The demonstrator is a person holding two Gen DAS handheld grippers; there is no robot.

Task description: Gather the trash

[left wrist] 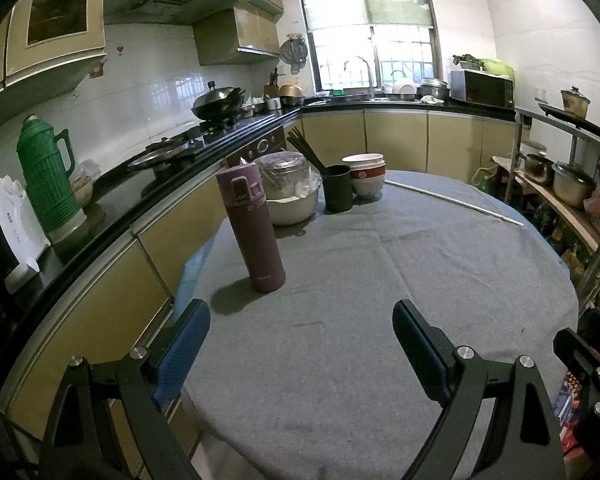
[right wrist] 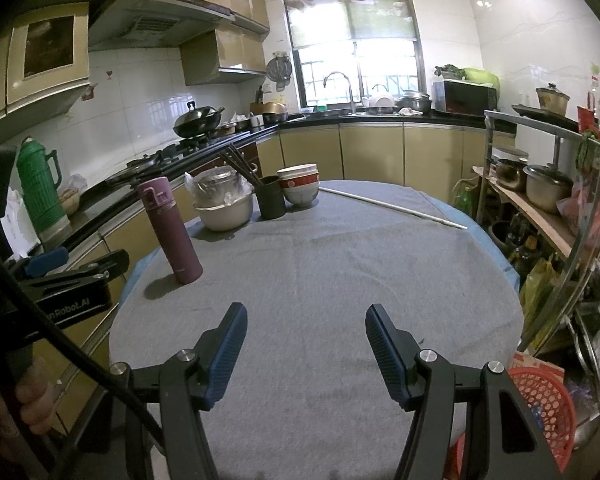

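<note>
Right wrist: red basket [right wrist: 542,412] just right of wide-open right gripper [right wrist: 306,326].

tablecloth [left wrist: 380,280]: plain grey
flask [left wrist: 251,227]: dull purple
thermos jug [left wrist: 46,178]: green, ribbed
cup [left wrist: 338,188]: dark, nearly black
stacked bowls [left wrist: 366,178]: white with a red band
basket [right wrist: 544,408]: red, perforated
cabinet doors [left wrist: 394,140]: tan yellow
finger pads [right wrist: 230,344]: blue, finely ridged
wall tiles [left wrist: 148,96]: glossy white

L gripper [left wrist: 302,320] held level, 2 blue-padded fingers [left wrist: 184,348] spread wide, nothing btwn. R gripper [right wrist: 306,324] likewise spread, empty; L unit at its 9 o'clock.
</note>
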